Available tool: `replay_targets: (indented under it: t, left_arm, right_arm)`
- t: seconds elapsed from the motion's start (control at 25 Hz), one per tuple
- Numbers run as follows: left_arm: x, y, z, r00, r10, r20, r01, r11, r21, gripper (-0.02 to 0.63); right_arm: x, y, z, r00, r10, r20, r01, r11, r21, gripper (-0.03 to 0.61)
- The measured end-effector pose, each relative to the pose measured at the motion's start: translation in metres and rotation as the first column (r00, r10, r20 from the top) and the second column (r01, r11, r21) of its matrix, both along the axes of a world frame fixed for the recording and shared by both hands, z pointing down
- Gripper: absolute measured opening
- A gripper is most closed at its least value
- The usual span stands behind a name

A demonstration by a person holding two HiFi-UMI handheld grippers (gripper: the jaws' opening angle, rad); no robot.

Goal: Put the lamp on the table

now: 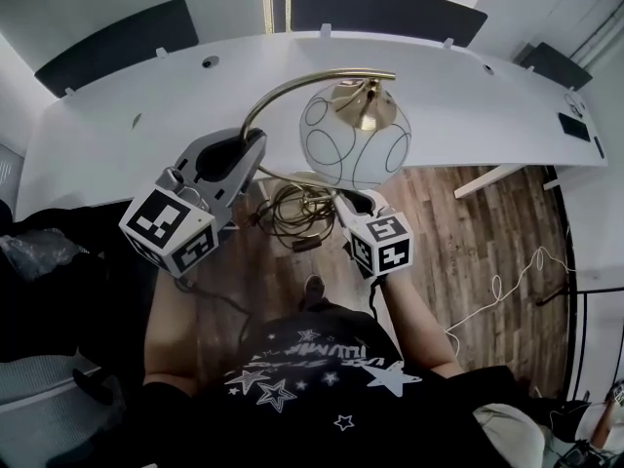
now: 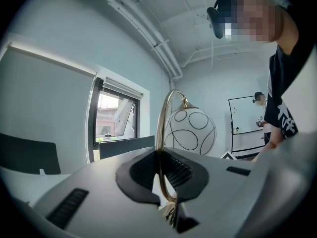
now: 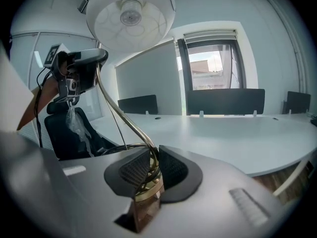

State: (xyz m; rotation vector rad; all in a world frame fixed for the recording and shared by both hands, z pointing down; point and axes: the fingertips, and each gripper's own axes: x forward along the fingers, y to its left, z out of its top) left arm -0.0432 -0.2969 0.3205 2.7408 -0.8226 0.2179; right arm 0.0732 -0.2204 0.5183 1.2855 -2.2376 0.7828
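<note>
The lamp has a white glass globe (image 1: 353,135) with black loops, hanging from a curved brass arm (image 1: 292,84). It is held in the air over the wooden floor, just in front of the white table (image 1: 468,96). My left gripper (image 1: 249,146) is shut on the brass arm (image 2: 161,133), with the globe (image 2: 190,131) beyond its jaws. My right gripper (image 1: 356,203) is shut on the lamp's brass foot (image 3: 147,185), where the arm (image 3: 119,115) rises to the globe (image 3: 131,14) overhead. The lamp's cable (image 1: 297,208) hangs coiled below.
Dark chairs (image 1: 117,42) (image 1: 385,8) stand behind the table. A black chair (image 1: 58,291) with a plastic bag (image 1: 29,252) is at my left. A white cable (image 1: 507,291) lies on the floor at right. Small dark items (image 1: 575,125) sit on the table's right end.
</note>
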Motion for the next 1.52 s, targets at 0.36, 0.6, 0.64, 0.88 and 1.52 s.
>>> replay_targets:
  t: [0.36,0.6,0.64,0.88,1.52]
  left_arm:
    - [0.013,-0.001,0.016,0.998,-0.060,0.027,0.060,0.998,0.011,0.021]
    - [0.023,-0.018,0.024,0.996,-0.078,0.033,0.079,0.997,-0.013,0.021]
    - [0.027,-0.022,0.026,0.996,-0.079,0.037,0.080,0.997,-0.018,0.021]
    - [0.042,-0.038,0.034,0.997,-0.064,0.052,0.066,0.997,-0.042,0.021]
    - [-0.019,0.039,-0.004,1.000,-0.015,-0.009,0.015,0.998,0.053,0.021]
  right_arm:
    - [0.019,-0.018,0.017,0.999,-0.031,0.028,0.030,0.999,0.031,0.051]
    - [0.034,-0.042,0.021,0.999,-0.038,0.038,0.037,0.999,0.027,0.051]
    - [0.038,-0.047,0.023,0.999,-0.038,0.037,0.037,0.999,0.023,0.051]
    - [0.050,-0.054,0.031,0.998,-0.041,0.039,0.041,0.999,0.004,0.051]
    - [0.000,0.013,-0.014,1.000,0.018,-0.024,-0.016,0.996,0.085,0.052]
